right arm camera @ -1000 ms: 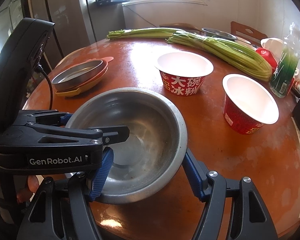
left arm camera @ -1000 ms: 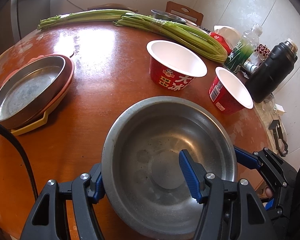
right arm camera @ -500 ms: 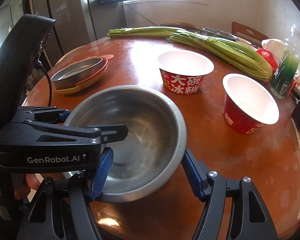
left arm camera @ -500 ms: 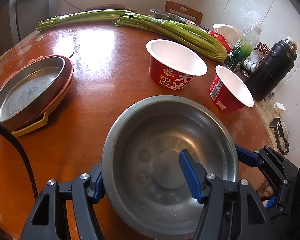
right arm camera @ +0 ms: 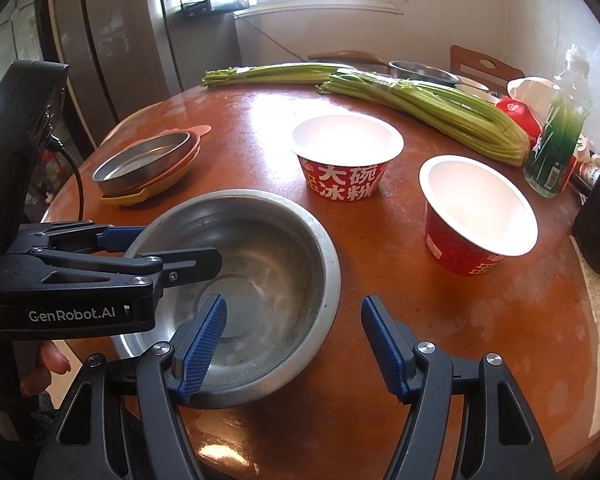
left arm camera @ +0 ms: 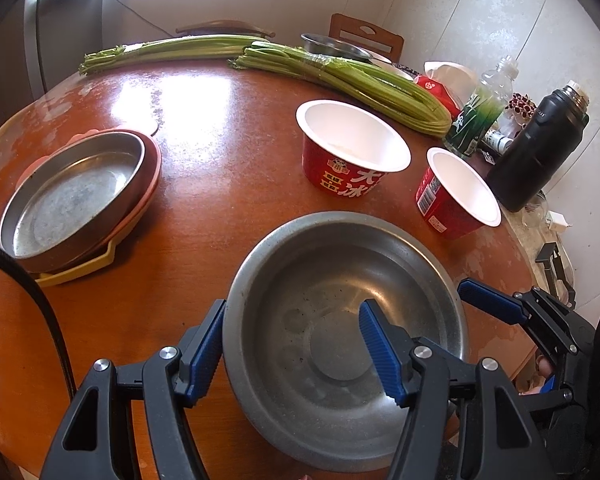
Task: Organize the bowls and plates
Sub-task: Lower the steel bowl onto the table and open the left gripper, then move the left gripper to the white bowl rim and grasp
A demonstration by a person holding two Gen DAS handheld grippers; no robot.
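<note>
A large steel bowl (left arm camera: 340, 320) (right arm camera: 260, 264) sits on the round wooden table (left arm camera: 220, 168) near its front edge. My left gripper (left arm camera: 292, 350) (right arm camera: 180, 246) is open across the bowl's left rim, one finger outside the wall and one inside. Open too, my right gripper (right arm camera: 292, 344) straddles the right rim; one of its blue pads (left arm camera: 488, 300) shows beyond the bowl. A steel plate (left arm camera: 72, 200) (right arm camera: 144, 160) rests on pink and yellow plates at the left. Two red paper bowls (left arm camera: 352, 152) (left arm camera: 456, 196) stand upright behind.
Two celery bundles (left arm camera: 340, 76) lie across the back of the table, with another steel bowl (left arm camera: 332, 46) behind them. A green bottle (left arm camera: 480, 108) and a black flask (left arm camera: 540, 148) stand at the right edge. A black cable (left arm camera: 40, 312) hangs at the left.
The bowl's right rim now stands a little apart from my right gripper's outer finger, which touched it before. Otherwise nothing has visibly moved.
</note>
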